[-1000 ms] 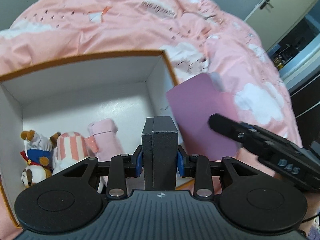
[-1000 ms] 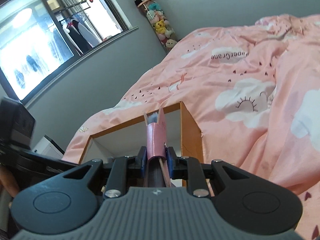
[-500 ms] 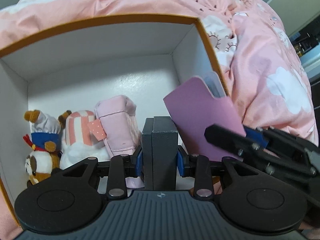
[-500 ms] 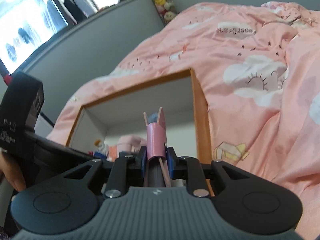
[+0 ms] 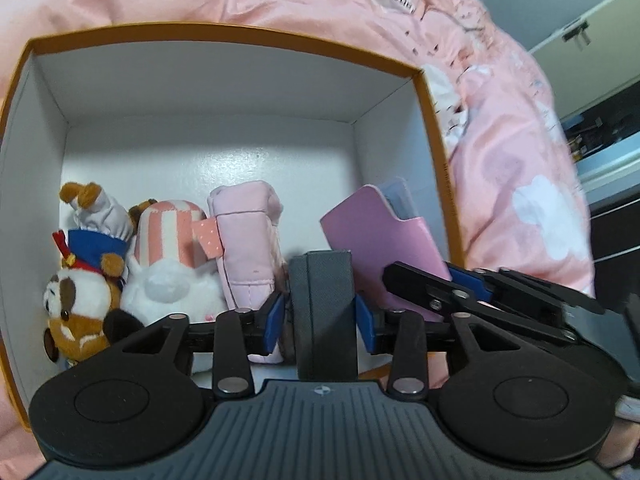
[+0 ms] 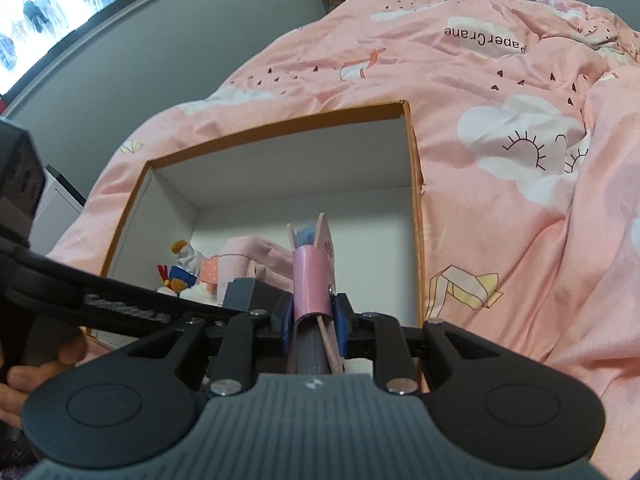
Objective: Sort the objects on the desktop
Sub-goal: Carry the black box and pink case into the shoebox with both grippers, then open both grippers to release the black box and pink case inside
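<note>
Left tongs (image 5: 320, 316): we have just been spreading them; the blue pads stand clear of the grey case (image 5: 323, 312) between them (let go, we judge).
Right tongs (image 6: 313, 322): pinching the pink sleeve (image 6: 312, 280) by its lower end.
Box (image 5: 240, 40): orange-rimmed, on the bed (image 6: 520, 160); plush toys (image 5: 100, 276) and a pink pouch (image 5: 248, 248) line its near wall.
Key relation: our sleeve's long axis runs straight ahead and down into the box, just right of the case, near the right wall.
Next: lower the sleeve upright beside the case.
</note>
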`<state>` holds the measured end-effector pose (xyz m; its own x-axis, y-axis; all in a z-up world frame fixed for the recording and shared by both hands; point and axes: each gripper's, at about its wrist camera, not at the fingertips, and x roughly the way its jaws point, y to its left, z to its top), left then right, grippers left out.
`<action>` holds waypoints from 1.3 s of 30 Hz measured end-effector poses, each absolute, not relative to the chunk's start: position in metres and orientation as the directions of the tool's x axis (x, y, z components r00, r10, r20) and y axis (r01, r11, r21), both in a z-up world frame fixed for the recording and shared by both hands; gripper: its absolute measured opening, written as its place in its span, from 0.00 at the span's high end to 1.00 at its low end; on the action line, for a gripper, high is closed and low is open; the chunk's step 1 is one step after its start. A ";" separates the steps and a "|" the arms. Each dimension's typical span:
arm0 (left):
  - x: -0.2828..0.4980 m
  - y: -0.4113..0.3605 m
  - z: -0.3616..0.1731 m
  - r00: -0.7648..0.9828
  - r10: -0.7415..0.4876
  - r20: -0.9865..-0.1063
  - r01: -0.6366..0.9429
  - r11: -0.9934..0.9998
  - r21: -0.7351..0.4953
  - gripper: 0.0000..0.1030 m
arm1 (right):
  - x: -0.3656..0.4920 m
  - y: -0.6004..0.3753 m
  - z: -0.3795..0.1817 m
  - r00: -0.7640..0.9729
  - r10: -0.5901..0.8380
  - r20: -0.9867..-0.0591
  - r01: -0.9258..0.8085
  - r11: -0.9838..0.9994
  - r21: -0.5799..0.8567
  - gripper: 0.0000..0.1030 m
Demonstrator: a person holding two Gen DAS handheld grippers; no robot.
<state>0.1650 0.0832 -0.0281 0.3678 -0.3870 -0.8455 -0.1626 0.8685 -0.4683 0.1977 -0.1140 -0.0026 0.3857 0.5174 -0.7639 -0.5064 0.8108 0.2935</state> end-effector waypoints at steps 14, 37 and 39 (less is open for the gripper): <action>0.138 0.099 -0.023 0.475 -0.396 -0.786 -0.149 0.844 -0.515 0.46 | 0.209 -0.093 -0.016 0.324 0.431 -0.842 -0.500 0.834 0.234 0.74; 0.130 0.111 -0.047 0.543 -0.380 -0.749 -0.200 0.808 -0.555 0.54 | 0.217 -0.086 -0.014 0.181 0.425 -0.887 -0.571 0.779 0.257 0.50; 0.128 0.114 -0.043 0.556 -0.382 -0.738 -0.202 0.799 -0.566 0.54 | 0.214 -0.082 -0.012 0.175 0.430 -0.886 -0.595 0.763 0.253 0.50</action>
